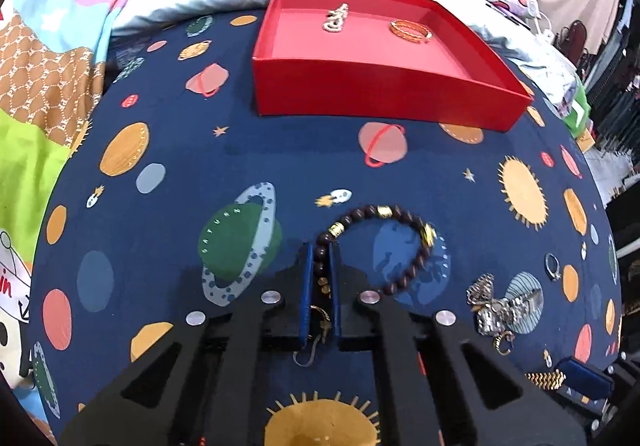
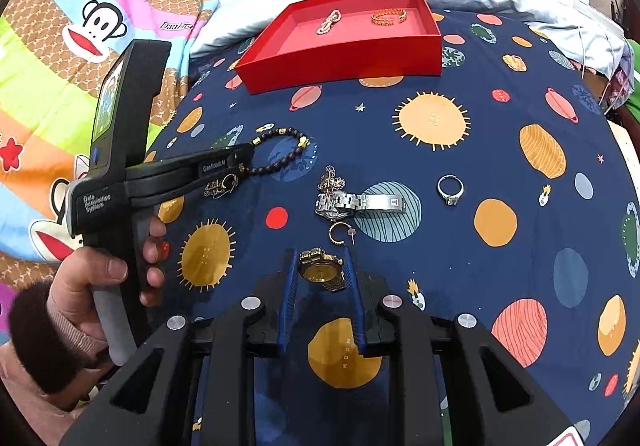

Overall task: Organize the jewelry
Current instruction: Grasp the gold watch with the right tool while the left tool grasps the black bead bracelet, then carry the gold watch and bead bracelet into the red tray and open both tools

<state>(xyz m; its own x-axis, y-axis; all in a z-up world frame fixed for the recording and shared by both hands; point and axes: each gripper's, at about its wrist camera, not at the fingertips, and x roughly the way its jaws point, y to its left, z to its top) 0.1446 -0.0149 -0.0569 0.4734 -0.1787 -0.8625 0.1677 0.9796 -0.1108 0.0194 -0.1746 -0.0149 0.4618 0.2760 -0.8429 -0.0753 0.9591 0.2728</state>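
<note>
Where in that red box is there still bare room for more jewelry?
The red box is bare along its whole near half, in front of the pearl piece and the gold bangle, which lie apart near the far wall. Outside, the cloth is crowded around the silver watch.

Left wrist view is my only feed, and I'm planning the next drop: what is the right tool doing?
Observer: The right tool has a gold watch between its fingers and appears to be gripping it.
Operator: How does my bracelet grip look from outside?
Observer: The left tool pinches the beaded bracelet at one side. The rest of the loop lies on the cloth.
Operator: Does the ring carry a stone?
Observer: Yes. The silver ring has a stone and lies apart from the silver watch.
</note>
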